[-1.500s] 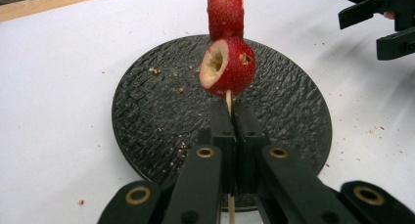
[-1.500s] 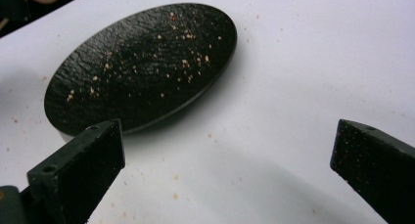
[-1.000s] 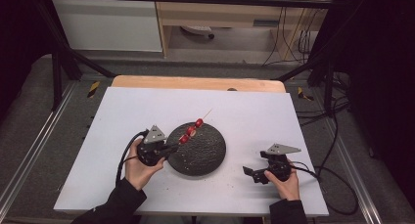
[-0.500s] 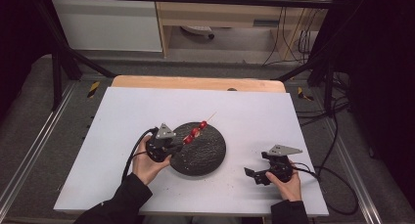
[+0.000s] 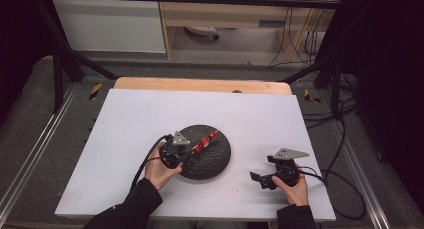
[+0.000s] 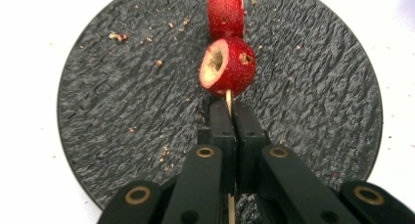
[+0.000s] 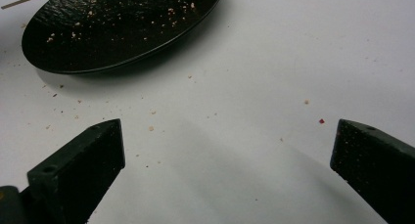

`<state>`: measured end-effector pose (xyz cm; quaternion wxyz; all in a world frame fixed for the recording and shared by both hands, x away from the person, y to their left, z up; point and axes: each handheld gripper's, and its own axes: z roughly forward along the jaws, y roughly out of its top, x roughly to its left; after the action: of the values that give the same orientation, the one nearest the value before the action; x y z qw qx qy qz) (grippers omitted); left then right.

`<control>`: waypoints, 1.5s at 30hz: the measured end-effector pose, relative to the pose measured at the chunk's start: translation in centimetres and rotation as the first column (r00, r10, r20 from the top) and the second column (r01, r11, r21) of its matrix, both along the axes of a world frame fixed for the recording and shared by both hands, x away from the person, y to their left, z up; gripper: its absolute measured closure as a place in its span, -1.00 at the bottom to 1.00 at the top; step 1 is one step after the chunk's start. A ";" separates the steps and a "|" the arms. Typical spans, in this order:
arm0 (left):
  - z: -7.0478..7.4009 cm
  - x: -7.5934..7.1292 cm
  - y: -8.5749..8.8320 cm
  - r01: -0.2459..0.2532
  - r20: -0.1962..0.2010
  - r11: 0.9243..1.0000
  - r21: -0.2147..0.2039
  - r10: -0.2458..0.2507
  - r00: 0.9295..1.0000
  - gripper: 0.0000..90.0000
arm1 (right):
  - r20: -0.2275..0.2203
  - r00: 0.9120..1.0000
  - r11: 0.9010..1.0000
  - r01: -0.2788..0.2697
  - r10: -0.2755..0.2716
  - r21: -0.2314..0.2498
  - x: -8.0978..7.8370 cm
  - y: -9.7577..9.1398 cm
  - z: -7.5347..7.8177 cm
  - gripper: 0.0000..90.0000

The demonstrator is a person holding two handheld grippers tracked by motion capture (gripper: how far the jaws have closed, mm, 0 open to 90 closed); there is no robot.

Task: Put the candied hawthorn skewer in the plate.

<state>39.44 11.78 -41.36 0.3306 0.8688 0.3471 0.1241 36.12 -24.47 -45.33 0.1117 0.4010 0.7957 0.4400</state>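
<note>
Skewer [image 6: 228, 100] of red fruit pieces [image 6: 229, 66] is pinched in the closed left gripper [image 6: 229, 117] above the crumb-strewn black slate plate [image 6: 122, 111]; right gripper [image 7: 227, 150] rests wide open, empty, on the white table [image 5: 130, 119]

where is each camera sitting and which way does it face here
High view: above the person's side, looking forward and down at the white table; both forearms, left gripper and right gripper show.
Left gripper view: on the left gripper, looking along jaws shut on the skewer of red fruit.
Right gripper view: on the right gripper, low over the table, jaws wide apart.
Shared: the black plate.
</note>
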 end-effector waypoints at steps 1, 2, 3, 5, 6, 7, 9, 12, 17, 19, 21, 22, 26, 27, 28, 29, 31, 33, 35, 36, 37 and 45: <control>-0.1 0.0 0.0 0.000 -0.001 1.000 0.000 0.000 1.000 0.96 | -0.001 1.000 1.000 -0.002 0.002 -0.002 0.0 0.0 0.0 -0.99; -0.2 0.0 -0.1 0.001 -0.004 1.000 0.001 -0.001 1.000 0.96 | -0.004 1.000 1.000 -0.001 0.001 -0.002 0.0 0.0 0.0 -0.99; -0.3 0.0 -0.1 0.000 -0.008 1.000 0.004 0.000 1.000 0.96 | -0.005 1.000 1.000 -0.001 0.001 -0.001 0.0 0.0 0.0 -0.99; -0.6 0.0 -0.1 -0.005 -0.011 1.000 0.012 0.005 1.000 0.96 | 0.000 1.000 1.000 0.000 0.000 -0.007 0.0 0.0 0.0 -0.99; -0.7 0.1 -0.1 -0.005 -0.017 1.000 0.016 0.005 1.000 0.96 | 0.000 1.000 1.000 0.000 0.000 -0.007 0.0 0.0 0.0 -0.99; -0.8 0.1 -0.1 -0.007 -0.019 1.000 0.018 0.007 1.000 0.96 | -0.001 1.000 1.000 -0.001 0.001 -0.006 0.0 0.0 0.0 -0.99; -1.0 0.0 -0.1 -0.007 -0.024 1.000 0.020 0.007 1.000 0.96 | -0.001 1.000 1.000 0.000 0.000 -0.005 0.0 0.0 0.0 -0.99; -1.2 0.0 -0.2 -0.008 -0.030 1.000 0.030 0.008 1.000 0.96 | -0.004 1.000 1.000 -0.001 0.001 -0.002 0.0 0.0 0.0 -0.99; -1.3 0.1 -0.2 -0.013 -0.033 0.999 0.036 0.014 0.999 0.96 | -0.003 1.000 1.000 -0.001 0.001 -0.004 0.0 0.0 0.0 -0.99; -1.3 0.1 -0.2 -0.013 -0.035 0.999 0.036 0.015 0.999 0.96 | -0.003 1.000 1.000 -0.002 0.002 -0.003 0.0 0.1 -0.1 -0.99; -1.3 0.1 -0.2 -0.013 -0.034 0.999 0.034 0.015 0.999 0.96 | -0.003 1.000 1.000 -0.001 0.001 -0.004 0.0 0.1 -0.1 -0.99; -1.3 0.1 -0.1 -0.014 -0.035 0.999 0.032 0.015 0.999 0.96 | -0.003 1.000 1.000 -0.001 0.001 -0.003 -0.1 0.1 -0.1 -0.99; -1.2 0.1 0.1 -0.012 -0.037 1.000 0.021 0.013 0.999 0.93 | -0.002 1.000 1.000 -0.001 0.001 -0.004 0.0 0.1 -0.1 -0.99; -1.2 0.1 0.2 -0.013 -0.039 1.000 0.011 0.014 0.999 0.91 | -0.001 1.000 1.000 -0.002 0.002 -0.003 0.0 0.1 -0.1 -0.99; -1.1 0.1 0.3 -0.015 -0.039 1.000 0.005 0.015 0.999 0.86 | -0.004 1.000 1.000 -0.001 0.001 -0.002 0.0 0.1 -0.1 -0.99; -1.0 0.1 0.4 -0.010 -0.037 1.000 0.004 0.010 0.999 0.81 | -0.004 1.000 1.000 -0.001 0.001 -0.003 0.0 0.1 0.0 -0.99; -0.8 0.0 0.7 -0.007 -0.036 1.000 -0.012 0.006 0.999 0.71 | -0.004 1.000 1.000 -0.001 0.001 -0.003 0.0 0.0 0.0 -0.99; -0.5 -0.1 1.0 -0.001 -0.035 1.000 -0.024 0.000 0.999 0.59 | -0.006 1.000 1.000 0.000 0.000 -0.002 -0.1 0.0 0.0 -0.99; -0.2 -0.2 1.4 0.004 -0.036 0.999 -0.034 -0.005 0.999 0.48 | -0.005 1.000 1.000 0.000 0.000 -0.002 -0.1 0.0 0.0 -0.99; -0.1 -0.2 1.5 0.005 -0.035 0.999 -0.037 -0.006 0.999 0.40 | -0.004 1.000 1.000 0.000 0.000 -0.001 -0.1 0.0 0.0 -0.99; 0.1 -0.3 1.7 0.007 -0.032 0.999 -0.041 -0.009 0.999 0.30 | -0.003 1.000 1.000 -0.002 0.002 -0.002 -0.1 0.0 0.0 -0.99; 1.1 -0.8 3.5 0.039 -0.007 0.998 -0.054 -0.040 0.999 -0.20 | 0.003 1.000 1.000 0.000 0.000 0.000 -0.1 0.0 0.0 -0.99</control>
<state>38.67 15.31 -40.30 0.3547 0.8668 0.3344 0.1048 36.05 -24.50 -45.31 0.1128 0.4003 0.7957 0.4404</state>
